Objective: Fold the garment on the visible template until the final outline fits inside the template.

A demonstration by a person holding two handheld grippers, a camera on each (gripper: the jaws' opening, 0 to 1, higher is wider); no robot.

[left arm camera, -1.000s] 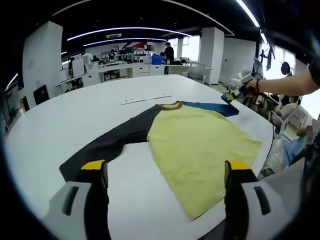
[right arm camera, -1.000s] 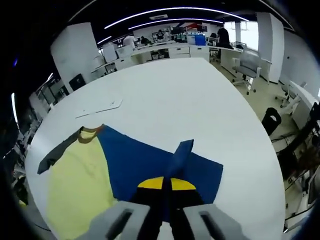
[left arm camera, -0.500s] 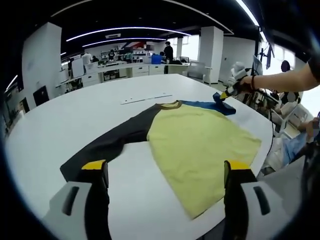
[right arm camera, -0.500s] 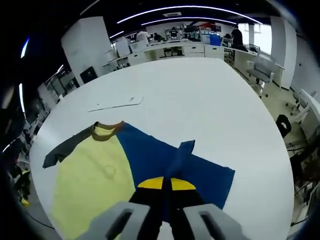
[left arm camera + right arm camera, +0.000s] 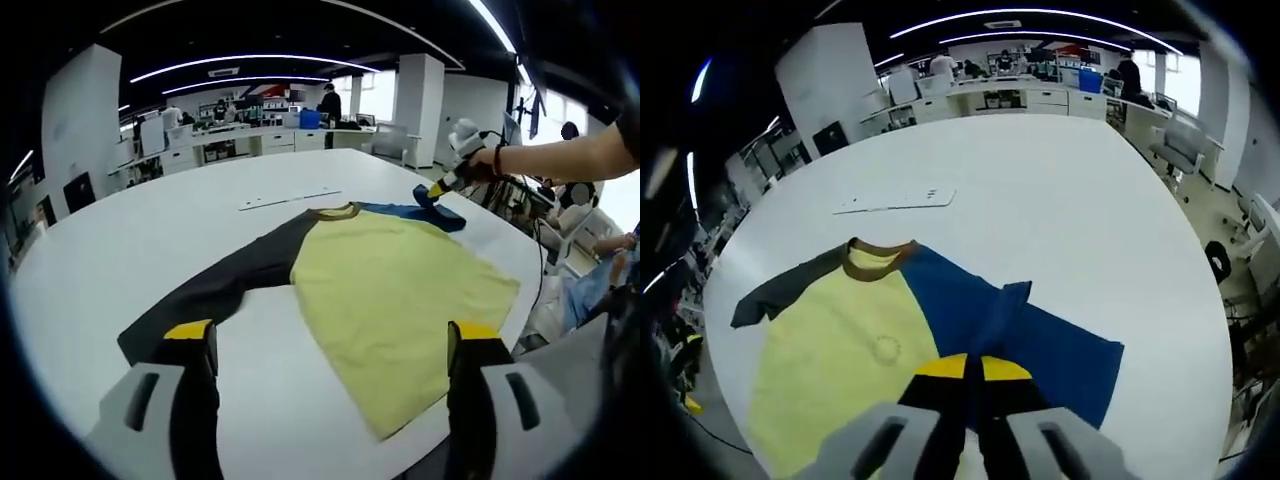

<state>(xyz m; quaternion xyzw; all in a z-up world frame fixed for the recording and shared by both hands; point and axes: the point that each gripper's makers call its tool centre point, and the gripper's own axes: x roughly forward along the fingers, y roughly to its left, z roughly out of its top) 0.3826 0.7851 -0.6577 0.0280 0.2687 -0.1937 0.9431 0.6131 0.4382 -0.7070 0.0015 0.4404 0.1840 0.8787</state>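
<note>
A T-shirt lies spread on a white table (image 5: pixel 120 220): yellow body (image 5: pixel 390 290), dark grey sleeve (image 5: pixel 230 280), brown collar (image 5: pixel 335 211), blue sleeve (image 5: pixel 425 212). In the left gripper view my left gripper (image 5: pixel 328 345) stands open at the near table edge, its left jaw over the grey sleeve's end. The right gripper (image 5: pixel 440 186), held by a person's hand, lifts the blue sleeve's end at the far right. In the right gripper view my right gripper (image 5: pixel 973 368) is shut on a raised fold of the blue sleeve (image 5: pixel 1000 320), with the yellow body (image 5: pixel 840 370) to its left.
A thin white template strip (image 5: pixel 290 199) lies on the table beyond the collar, also in the right gripper view as a white strip (image 5: pixel 895 199). Office desks and chairs (image 5: pixel 1180 150) stand around the table. People sit at the far right (image 5: pixel 590 230).
The right gripper has carried the blue sleeve's end up and inward toward the shirt body. The left gripper has stayed put.
</note>
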